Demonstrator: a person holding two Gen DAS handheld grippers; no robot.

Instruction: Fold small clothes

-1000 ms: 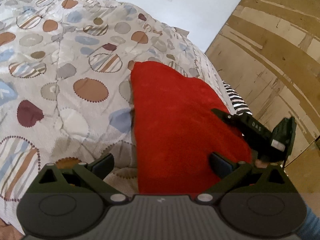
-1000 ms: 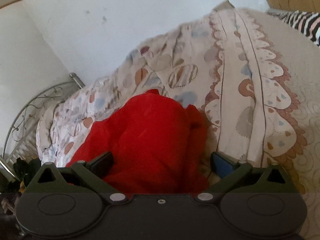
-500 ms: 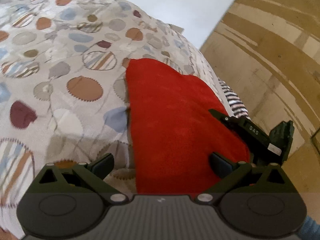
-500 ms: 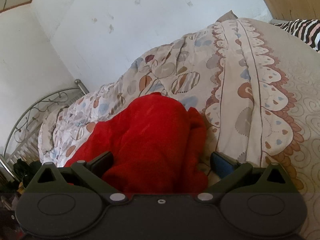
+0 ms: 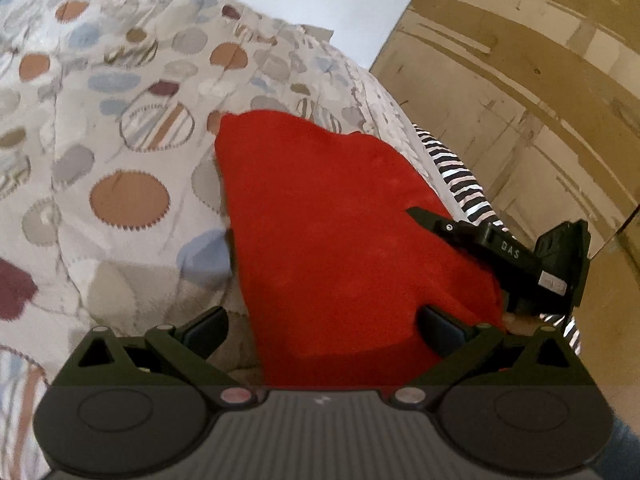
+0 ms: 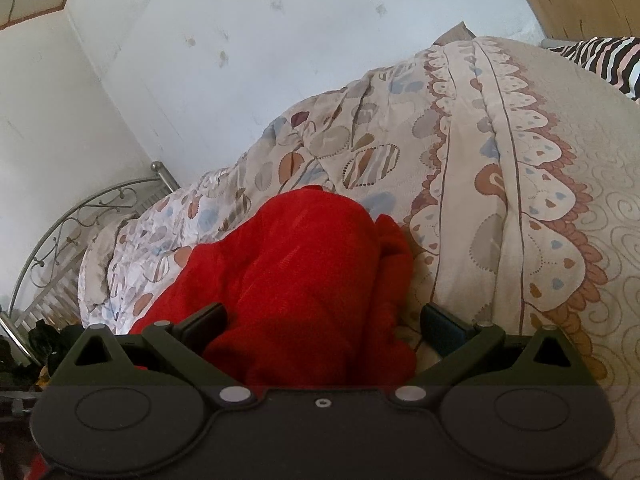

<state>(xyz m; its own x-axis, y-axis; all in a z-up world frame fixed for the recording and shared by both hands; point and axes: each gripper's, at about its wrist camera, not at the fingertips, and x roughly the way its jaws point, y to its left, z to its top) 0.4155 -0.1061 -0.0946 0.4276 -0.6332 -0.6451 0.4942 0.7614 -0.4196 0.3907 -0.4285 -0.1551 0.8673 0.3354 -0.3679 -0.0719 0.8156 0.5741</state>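
Observation:
A red fleece garment (image 5: 340,240) lies on the patterned quilt (image 5: 120,160), with a straight left edge and a smooth top. My left gripper (image 5: 324,328) hangs over its near end, open, with the cloth between the spread fingers. One of the right gripper's fingers (image 5: 444,226) rests at the garment's right edge. In the right wrist view the red garment (image 6: 304,280) looks mounded, with a loose fold on its right side. My right gripper (image 6: 324,322) is open around its near part, and neither pad pinches the cloth.
A black-and-white striped cloth (image 5: 460,176) lies at the bed's far side, next to brown wooden panelling (image 5: 520,80); the striped cloth (image 6: 600,60) also shows at top right. A metal bed frame (image 6: 80,220) and dark clutter (image 6: 24,356) stand at the left. A white wall (image 6: 280,60) is behind.
Both cameras have tilted slightly, and the right one shows more wall. The red garment keeps its shape and place. Both grippers have stayed open.

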